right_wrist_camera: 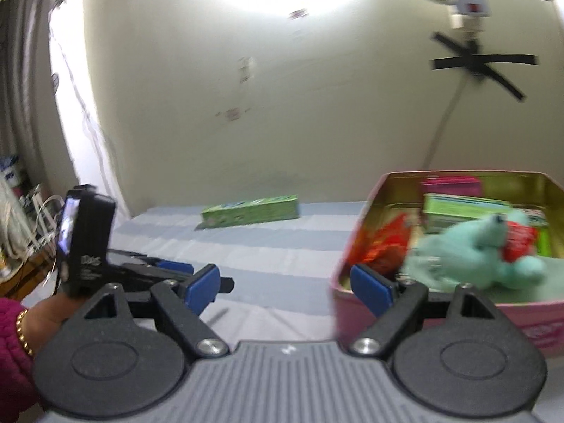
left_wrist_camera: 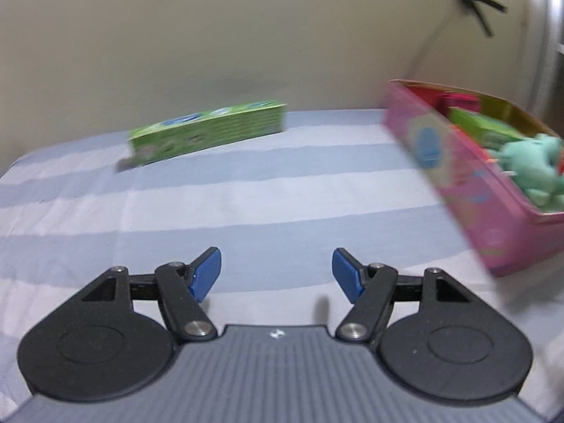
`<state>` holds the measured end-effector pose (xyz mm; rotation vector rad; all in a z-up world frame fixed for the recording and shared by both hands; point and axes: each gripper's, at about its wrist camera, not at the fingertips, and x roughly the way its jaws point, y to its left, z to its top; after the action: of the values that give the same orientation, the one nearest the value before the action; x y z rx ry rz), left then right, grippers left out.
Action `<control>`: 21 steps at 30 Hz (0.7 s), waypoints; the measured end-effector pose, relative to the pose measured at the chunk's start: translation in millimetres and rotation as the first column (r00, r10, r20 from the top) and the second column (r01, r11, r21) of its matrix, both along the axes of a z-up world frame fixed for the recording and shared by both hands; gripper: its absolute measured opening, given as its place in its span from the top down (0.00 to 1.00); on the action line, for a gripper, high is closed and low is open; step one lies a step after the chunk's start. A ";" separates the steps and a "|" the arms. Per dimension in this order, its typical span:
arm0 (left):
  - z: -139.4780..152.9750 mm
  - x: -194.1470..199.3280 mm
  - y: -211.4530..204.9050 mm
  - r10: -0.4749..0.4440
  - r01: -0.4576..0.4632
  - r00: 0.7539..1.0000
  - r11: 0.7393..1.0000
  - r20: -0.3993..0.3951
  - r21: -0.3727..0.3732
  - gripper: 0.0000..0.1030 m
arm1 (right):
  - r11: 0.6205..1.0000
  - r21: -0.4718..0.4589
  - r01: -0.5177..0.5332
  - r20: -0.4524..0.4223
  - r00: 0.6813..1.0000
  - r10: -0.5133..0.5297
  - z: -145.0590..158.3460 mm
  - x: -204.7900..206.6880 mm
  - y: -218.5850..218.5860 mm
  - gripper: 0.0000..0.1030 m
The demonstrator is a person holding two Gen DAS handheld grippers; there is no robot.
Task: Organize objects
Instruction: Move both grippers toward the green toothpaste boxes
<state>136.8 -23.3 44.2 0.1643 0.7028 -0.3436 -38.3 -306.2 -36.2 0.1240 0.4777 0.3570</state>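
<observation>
A long green box (left_wrist_camera: 208, 132) lies on the striped cloth at the far side, also in the right wrist view (right_wrist_camera: 250, 210). A pink tin (left_wrist_camera: 469, 190) stands at the right; it holds a teal plush toy (left_wrist_camera: 532, 169), a green box (left_wrist_camera: 486, 128) and red items. In the right wrist view the tin (right_wrist_camera: 440, 308) shows the plush (right_wrist_camera: 472, 250), an orange-red packet (right_wrist_camera: 386, 246) and a green box (right_wrist_camera: 465, 208). My left gripper (left_wrist_camera: 276, 273) is open and empty above the cloth. My right gripper (right_wrist_camera: 285, 283) is open and empty at the tin's near left corner.
The blue and white striped cloth (left_wrist_camera: 246, 204) covers the surface up to a cream wall. The left gripper's body (right_wrist_camera: 88, 239) and the hand holding it show at left in the right wrist view. Cluttered cables (right_wrist_camera: 21, 225) lie at far left.
</observation>
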 end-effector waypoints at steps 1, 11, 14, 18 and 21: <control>-2.6 5.5 8.7 0.022 -0.022 1.000 1.000 -0.001 0.005 0.31 | 1.000 -0.010 -0.013 -0.006 1.000 0.013 -1.2 3.3 7.9 0.18; -15.3 51.0 90.4 0.228 -0.229 0.973 0.973 0.042 0.015 0.30 | 0.986 -0.109 -0.129 -0.104 0.988 0.118 -13.7 61.8 79.7 0.18; -17.8 57.2 113.7 0.285 -0.283 0.958 0.957 0.032 -0.057 0.29 | 0.985 -0.101 -0.141 -0.122 0.984 0.129 -6.3 95.3 98.5 0.18; -13.8 51.2 125.3 0.297 -0.291 0.955 0.947 0.024 -0.134 0.29 | 0.989 -0.061 -0.137 -0.162 0.979 0.125 -2.5 151.7 124.5 0.18; -14.8 51.7 130.2 0.289 -0.282 0.957 0.945 0.016 -0.165 0.29 | 0.972 -0.170 -0.163 -0.148 0.979 0.139 -3.1 190.5 153.6 0.18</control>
<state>188.5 106.9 29.4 -0.0849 0.6456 -0.1171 152.2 -152.7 -39.3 -0.0661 0.6535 0.4545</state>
